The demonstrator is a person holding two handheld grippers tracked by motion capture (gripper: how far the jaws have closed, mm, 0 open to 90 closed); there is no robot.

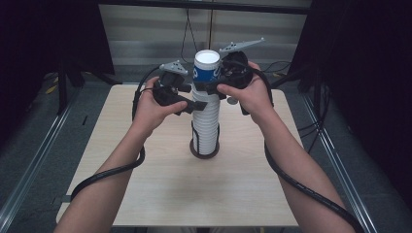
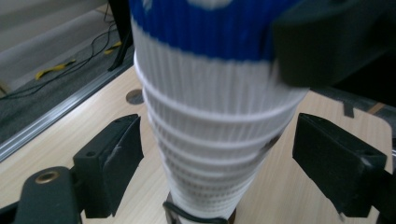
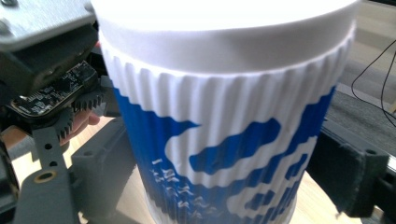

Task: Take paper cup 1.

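Note:
A tall stack of white ribbed paper cups (image 1: 205, 126) stands in a dark round holder (image 1: 204, 153) at the table's middle. On top sits a blue-and-white cup (image 1: 206, 68). My right gripper (image 1: 214, 89) reaches in from the right, and its jaws press on both sides of that cup (image 3: 224, 154). My left gripper (image 1: 197, 105) comes from the left, lower down. Its jaws stand on either side of the white stack (image 2: 210, 140) with a small gap on each side, so it is open. The right gripper's jaw (image 2: 327, 42) shows above in the left gripper view.
The light wooden table (image 1: 145, 194) has rounded corners and a small hole (image 2: 135, 96) in its top. Metal floor rails (image 1: 34, 160) run along both sides. Black cables trail from both grippers over the table edges, and dark stands rise behind the table.

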